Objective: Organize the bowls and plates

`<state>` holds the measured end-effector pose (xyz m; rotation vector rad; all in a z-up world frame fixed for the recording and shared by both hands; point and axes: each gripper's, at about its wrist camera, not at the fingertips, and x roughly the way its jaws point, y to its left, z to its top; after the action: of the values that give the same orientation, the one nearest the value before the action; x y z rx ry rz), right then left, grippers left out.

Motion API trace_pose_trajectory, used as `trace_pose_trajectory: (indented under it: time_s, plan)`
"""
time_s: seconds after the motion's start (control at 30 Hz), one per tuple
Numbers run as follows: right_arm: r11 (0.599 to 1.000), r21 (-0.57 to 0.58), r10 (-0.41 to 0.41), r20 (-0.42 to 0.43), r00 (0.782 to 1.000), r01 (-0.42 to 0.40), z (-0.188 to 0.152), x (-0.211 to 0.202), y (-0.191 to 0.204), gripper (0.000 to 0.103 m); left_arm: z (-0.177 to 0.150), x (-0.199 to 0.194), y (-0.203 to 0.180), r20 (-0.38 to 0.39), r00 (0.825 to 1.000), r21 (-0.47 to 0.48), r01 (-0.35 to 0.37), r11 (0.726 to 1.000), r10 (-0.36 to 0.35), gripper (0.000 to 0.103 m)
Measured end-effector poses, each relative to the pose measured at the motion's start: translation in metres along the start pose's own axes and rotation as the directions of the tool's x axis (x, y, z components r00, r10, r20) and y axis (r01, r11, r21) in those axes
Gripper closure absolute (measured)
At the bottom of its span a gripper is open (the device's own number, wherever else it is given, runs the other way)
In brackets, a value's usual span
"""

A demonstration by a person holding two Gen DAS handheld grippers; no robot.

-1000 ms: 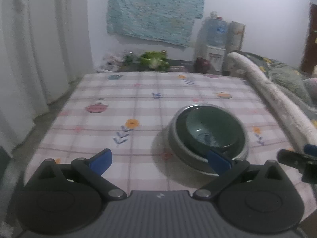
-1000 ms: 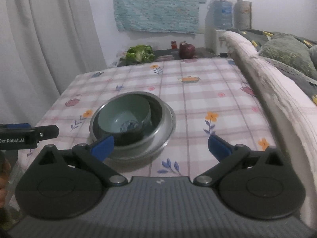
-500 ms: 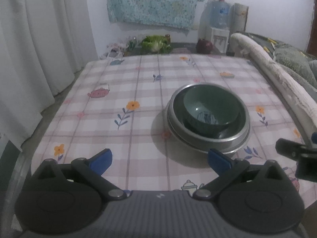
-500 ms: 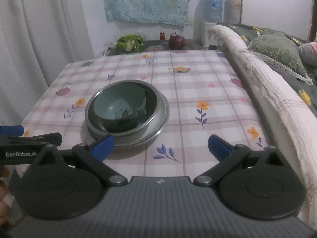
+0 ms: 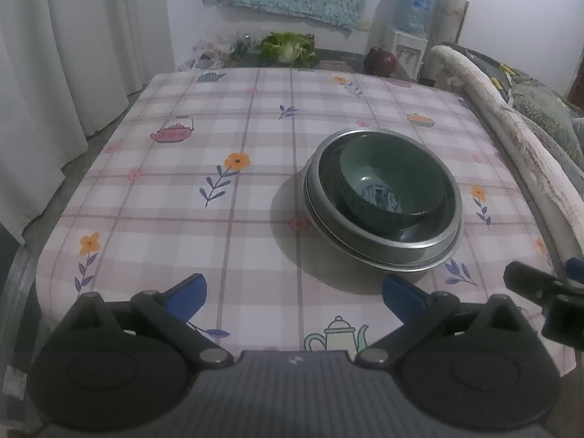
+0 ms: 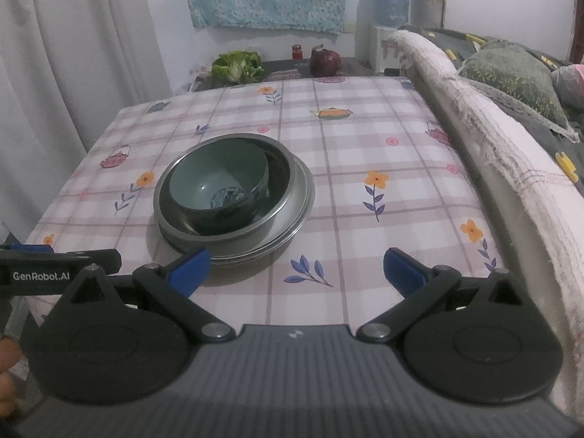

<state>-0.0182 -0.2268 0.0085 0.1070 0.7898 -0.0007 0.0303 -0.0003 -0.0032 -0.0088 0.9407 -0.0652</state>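
Observation:
A green ceramic bowl (image 5: 387,182) (image 6: 219,186) sits nested inside a dark bowl (image 5: 430,226) (image 6: 277,182), which rests on stacked metal plates (image 5: 412,259) (image 6: 295,215) on the checked tablecloth. My left gripper (image 5: 294,297) is open and empty, held back over the table's near edge, left of the stack. My right gripper (image 6: 295,270) is open and empty too, just short of the stack's right side. The right gripper's dark finger (image 5: 536,281) shows at the left view's right edge. The left gripper's side, marked GenRobot.AI (image 6: 54,272), shows at the right view's left edge.
The table (image 5: 219,146) (image 6: 383,138) carries a floral checked cloth. A bed or sofa with a fringed blanket (image 6: 492,138) runs along the right side. Behind the table stand lettuce (image 5: 288,49), a dark red pot (image 5: 379,62) and a water dispenser (image 5: 408,29). White curtains (image 5: 54,73) hang left.
Both grippers have pulled back and risen from the stack, so more of the near tablecloth shows. The bowls and plates have stayed put.

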Motion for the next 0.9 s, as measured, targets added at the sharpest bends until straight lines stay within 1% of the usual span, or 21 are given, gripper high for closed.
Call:
trace_pose_trajectory:
  time_s: [0.23,0.57,0.9]
  plan:
    - [1.0,-0.009,0.004,-0.012,1.0,-0.004,0.0004,0.0031,0.0014,0.001,0.0014,0.0015,0.0006,-0.009,1.0,-0.007,0.007,1.0,-0.007,0.0]
    - [1.0,0.002,0.008,-0.022,1.0,-0.008,0.0013,0.0056,0.0011,0.001,0.0037,-0.0002,-0.0024,0.002,1.0,0.007,-0.015,1.0,0.015,0.0]
    - [1.0,-0.001,0.013,-0.024,1.0,-0.013,0.0018,0.0061,-0.0002,0.001,0.0056,-0.0022,-0.0014,0.009,1.0,0.006,-0.022,1.0,0.022,0.0]
